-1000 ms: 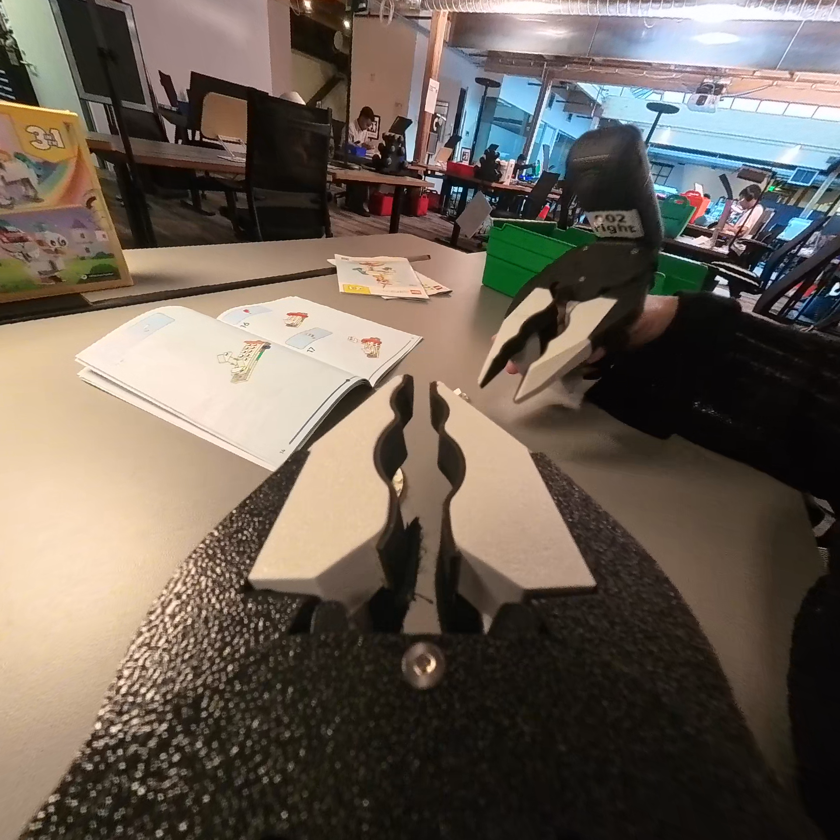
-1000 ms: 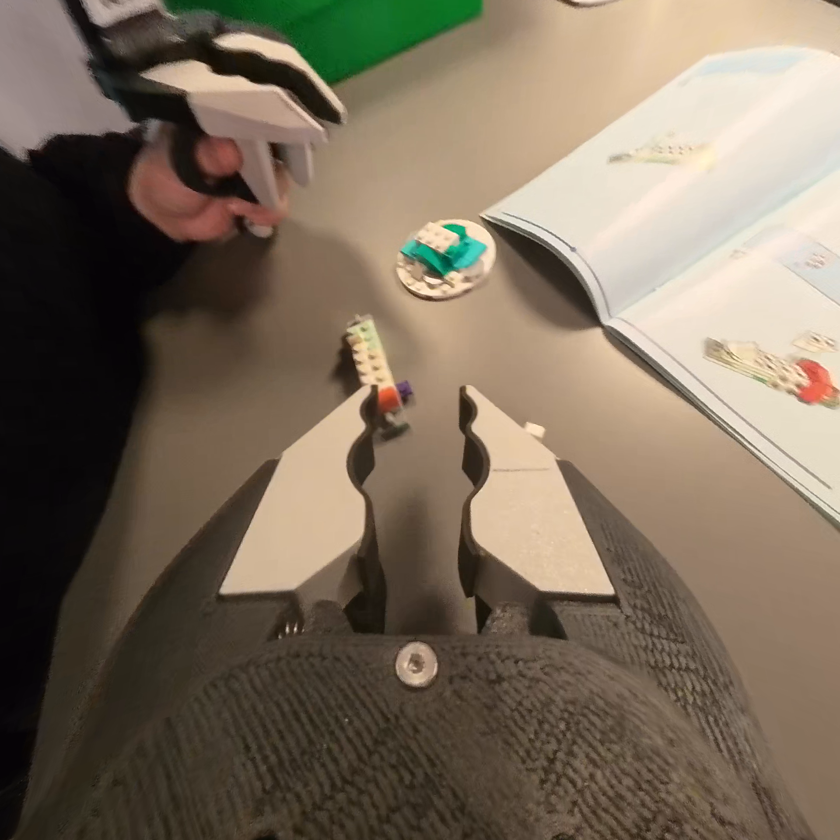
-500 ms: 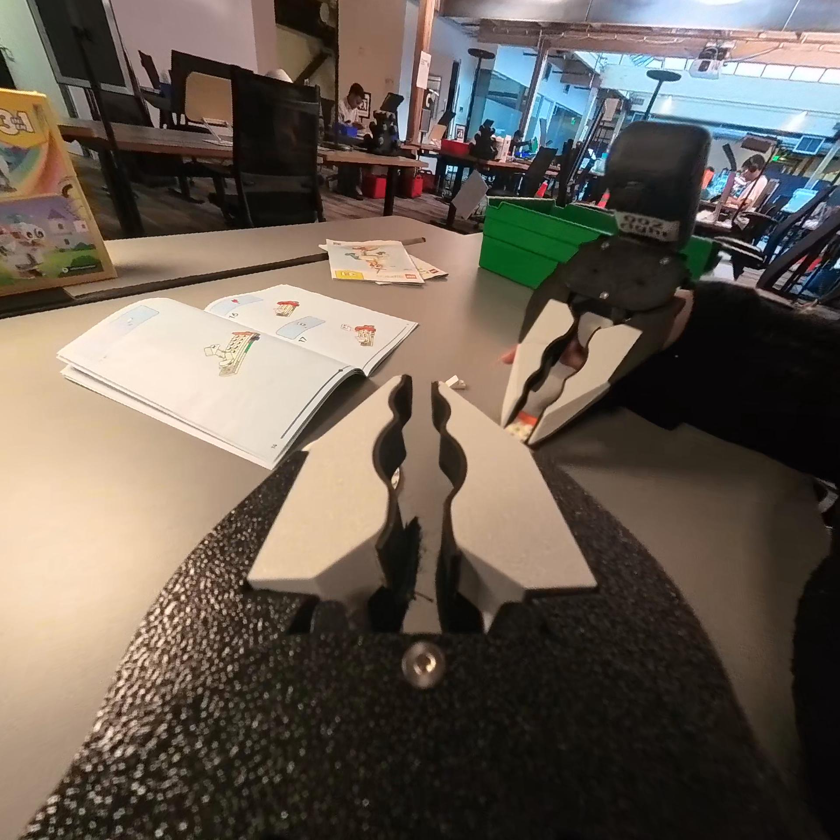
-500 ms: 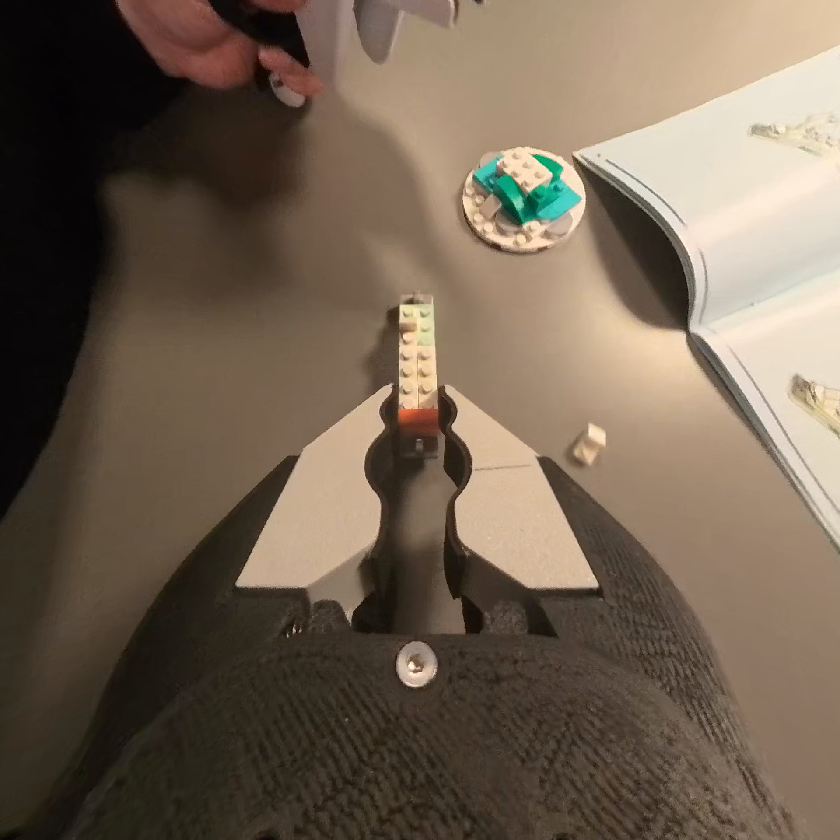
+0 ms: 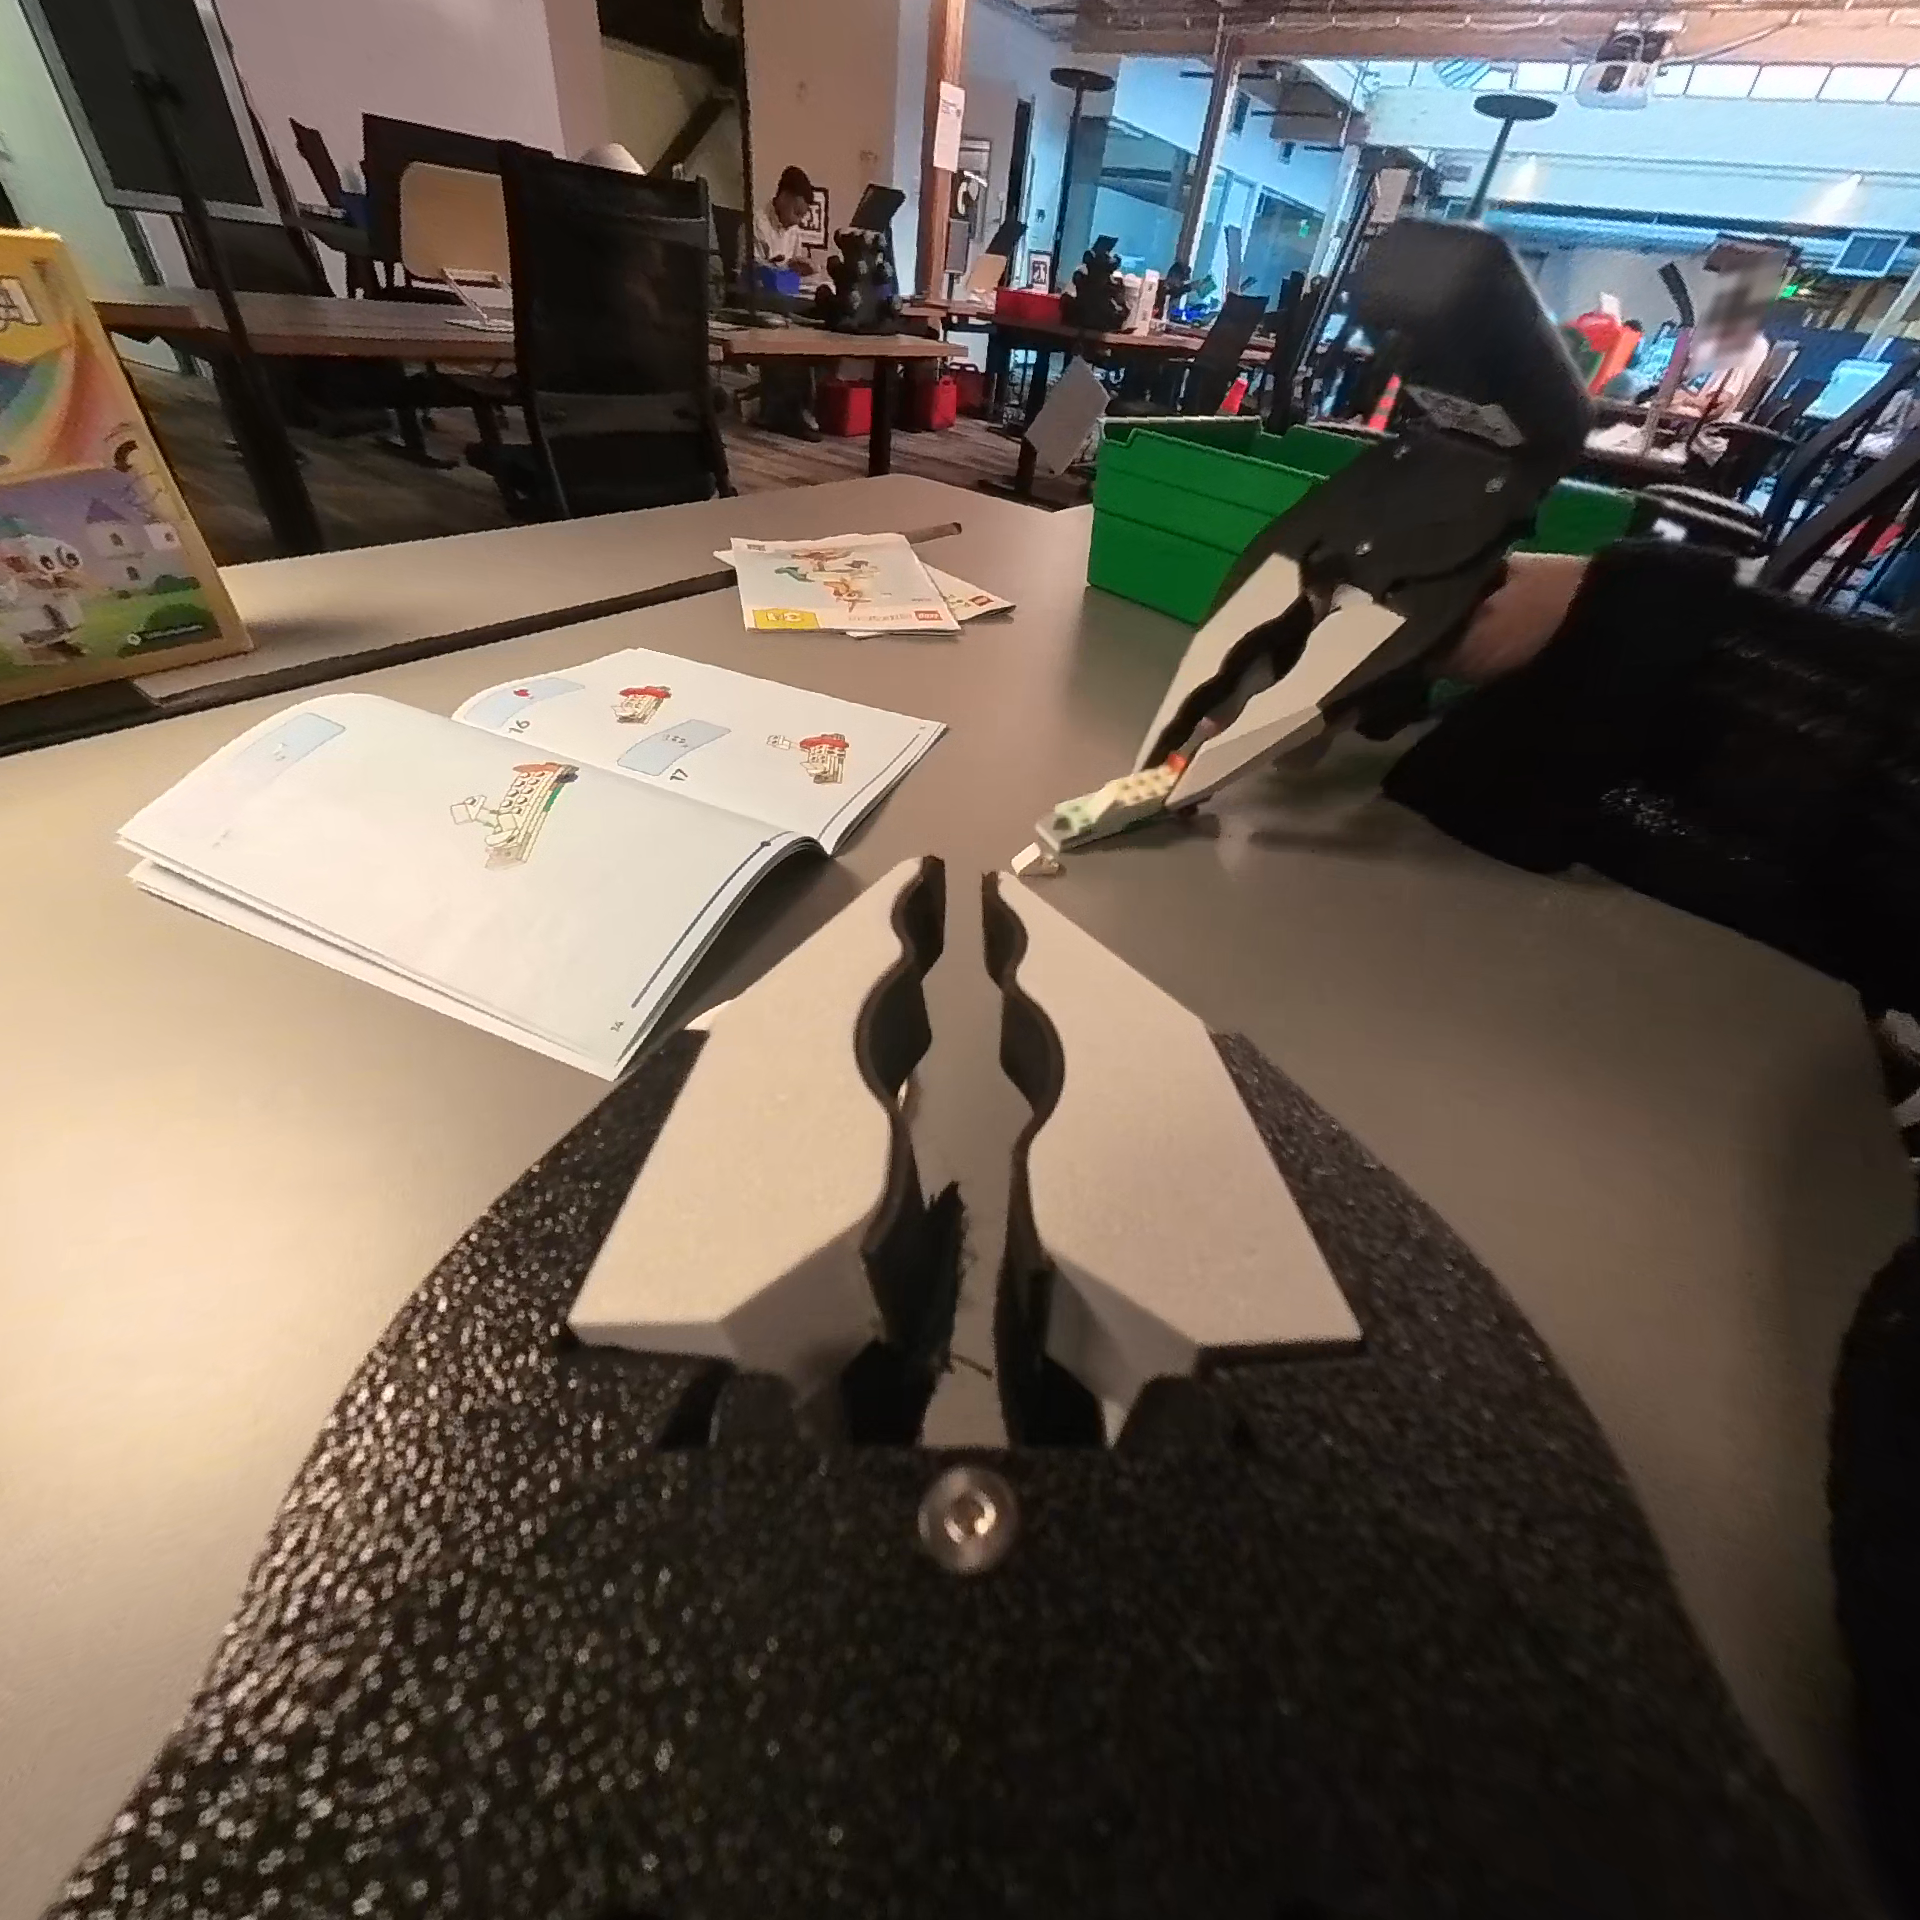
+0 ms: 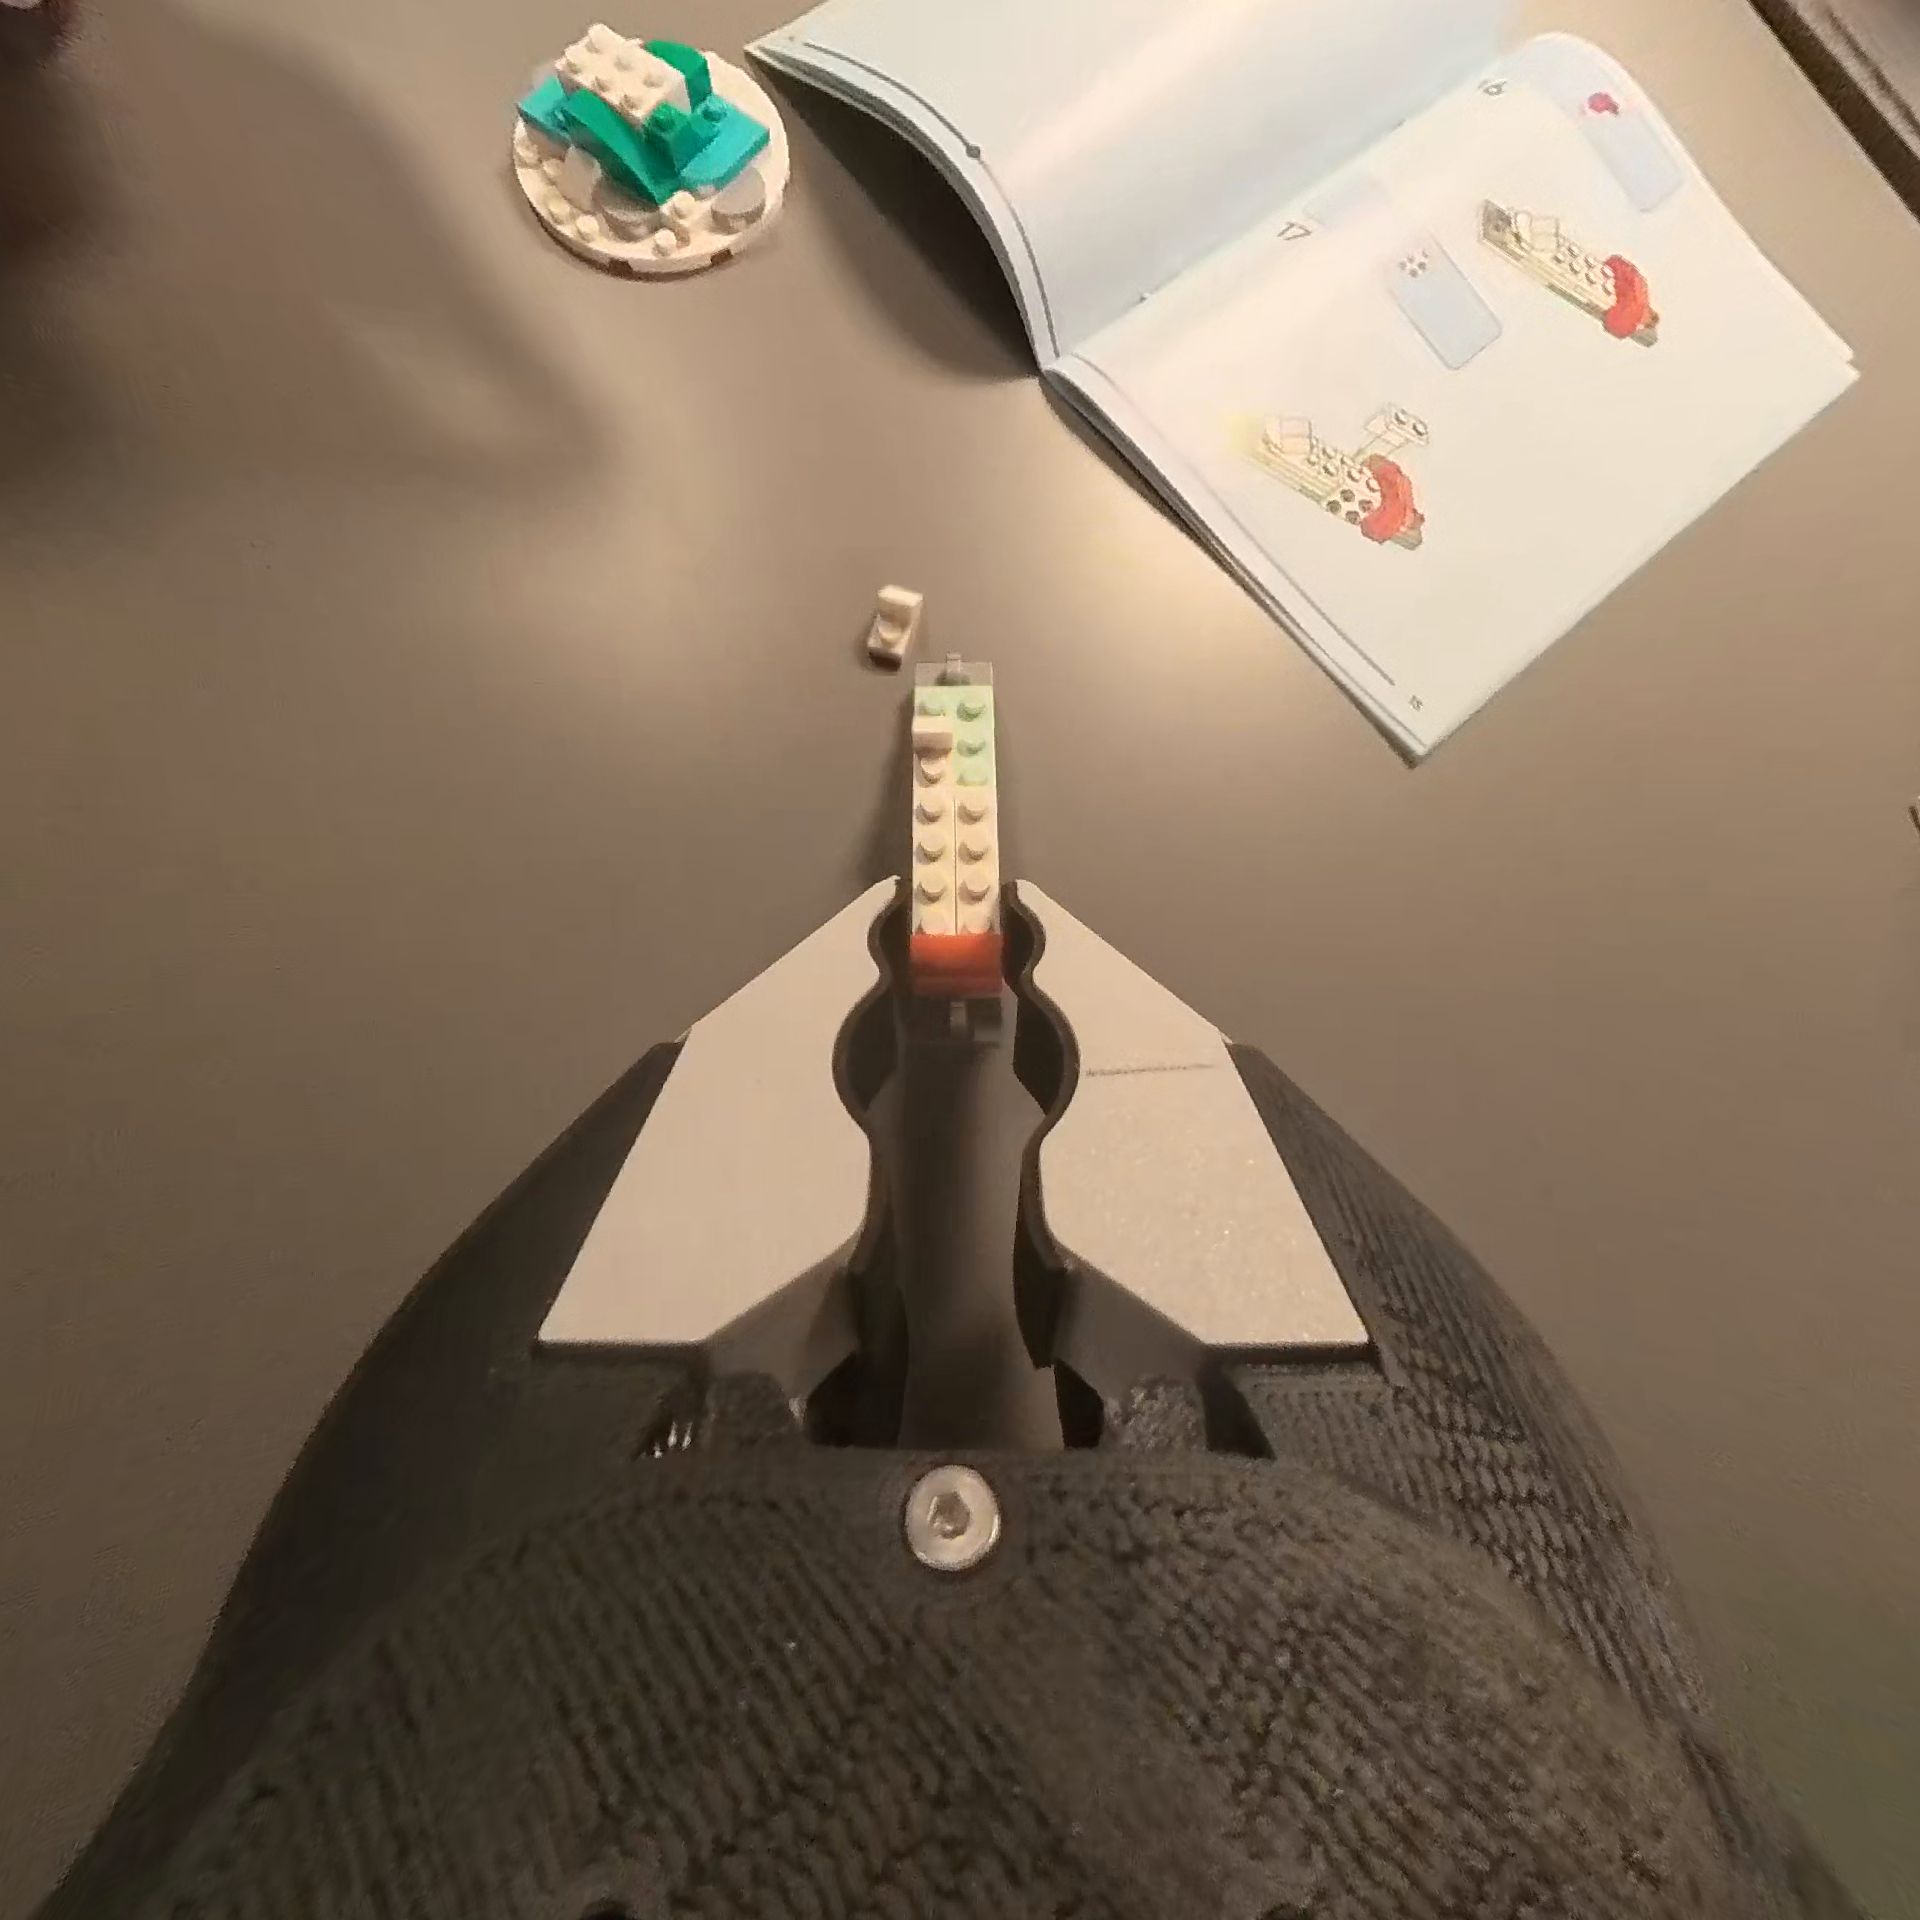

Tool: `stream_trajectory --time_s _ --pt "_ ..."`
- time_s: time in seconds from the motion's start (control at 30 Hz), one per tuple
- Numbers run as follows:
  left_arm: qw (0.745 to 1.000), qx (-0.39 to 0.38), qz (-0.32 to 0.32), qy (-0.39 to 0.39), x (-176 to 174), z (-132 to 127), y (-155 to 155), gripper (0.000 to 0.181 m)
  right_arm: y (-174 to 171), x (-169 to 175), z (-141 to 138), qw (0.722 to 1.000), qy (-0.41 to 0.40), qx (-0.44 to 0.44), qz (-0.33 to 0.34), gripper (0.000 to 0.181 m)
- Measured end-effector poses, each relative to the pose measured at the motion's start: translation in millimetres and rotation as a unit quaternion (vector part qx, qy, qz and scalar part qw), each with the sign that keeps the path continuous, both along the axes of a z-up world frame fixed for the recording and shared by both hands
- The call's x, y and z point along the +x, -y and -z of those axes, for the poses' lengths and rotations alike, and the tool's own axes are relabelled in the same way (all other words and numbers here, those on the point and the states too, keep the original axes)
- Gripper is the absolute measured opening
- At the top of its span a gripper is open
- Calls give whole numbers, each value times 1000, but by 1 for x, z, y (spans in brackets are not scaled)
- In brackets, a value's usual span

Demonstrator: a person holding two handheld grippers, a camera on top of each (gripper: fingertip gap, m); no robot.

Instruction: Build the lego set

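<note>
My right gripper (image 6: 956, 894) is shut on the red end of a long white and pale-green brick strip (image 6: 956, 810), which points forward just over the grey table (image 6: 312, 831). A small white piece (image 6: 891, 625) lies loose just past the strip's tip. A round white plate with a teal and white build (image 6: 646, 156) sits farther off to the left. In the left wrist view my left gripper (image 5: 961, 883) is empty, low over the table with its jaws almost touching. The right gripper (image 5: 1153, 790) and strip (image 5: 1107, 808) show just beyond it, by the white piece (image 5: 1034, 860).
An open instruction booklet (image 6: 1351, 312) lies right of the strip, and also shows in the left wrist view (image 5: 468, 831). Folded leaflets (image 5: 852, 597), a green bin (image 5: 1195, 520) and the set's box (image 5: 83, 499) stand farther back. A dark sleeve (image 5: 1662, 748) crosses the right side. Some 20 centimetres of space lies between my two pairs of fingers. The left gripper is farther from the small white piece (image 6: 891, 625), some 15 centimetres, than the right, some 6 centimetres.
My right gripper closed on the strip's red end and carried it forward, close to the small white piece. The left gripper stayed almost closed and is out of the right wrist view.
</note>
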State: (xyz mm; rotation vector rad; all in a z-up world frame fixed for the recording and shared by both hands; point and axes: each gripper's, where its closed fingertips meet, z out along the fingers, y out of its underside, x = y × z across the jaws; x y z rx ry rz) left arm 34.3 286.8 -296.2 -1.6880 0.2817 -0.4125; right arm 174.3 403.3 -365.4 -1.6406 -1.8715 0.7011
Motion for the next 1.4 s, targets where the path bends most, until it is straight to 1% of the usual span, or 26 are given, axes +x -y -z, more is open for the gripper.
stream_trajectory --time_s 0.17,0.37,0.57,0.67,0.73,0.8,0.83,0.9,1.07,1.13,1.23,1.4 --pt "1000 2 6 -15 3 1 1 4 9 -9 0 1000 -2 -12 -25 16" --pt "999 -8 9 -46 9 7 -3 4 43 -14 0 993 -20 -45 -103 15" --pt "989 -117 44 -73 39 32 -21 8 58 -5 3 981 -35 -61 -179 15" --pt "983 -157 59 -74 58 43 -36 19 62 2 3 976 -38 -65 -204 15" --pt "979 -178 47 -83 62 50 -50 27 62 5 4 975 -38 -59 -209 15" --pt "973 -212 31 -87 64 59 -63 47 64 7 3 974 -47 -60 -213 15" --pt "969 -225 31 -92 66 63 -68 52 66 7 3 973 -53 -64 -216 15" --pt "965 -236 31 -111 69 69 -77 56 67 7 3 973 -55 -57 -216 15" --pt "961 -235 26 -147 73 75 -89 52 66 7 3 974 -60 -42 -215 15" --pt "956 -241 20 -166 71 81 -94 54 66 7 3 974 -61 -39 -215 15" --pt "955 -242 13 -172 70 81 -98 56 66 7 3 974 -62 -36 -215 15" --pt "952 -247 7 -181 60 81 -95 47 66 7 3 974 -62 -34 -215 16"
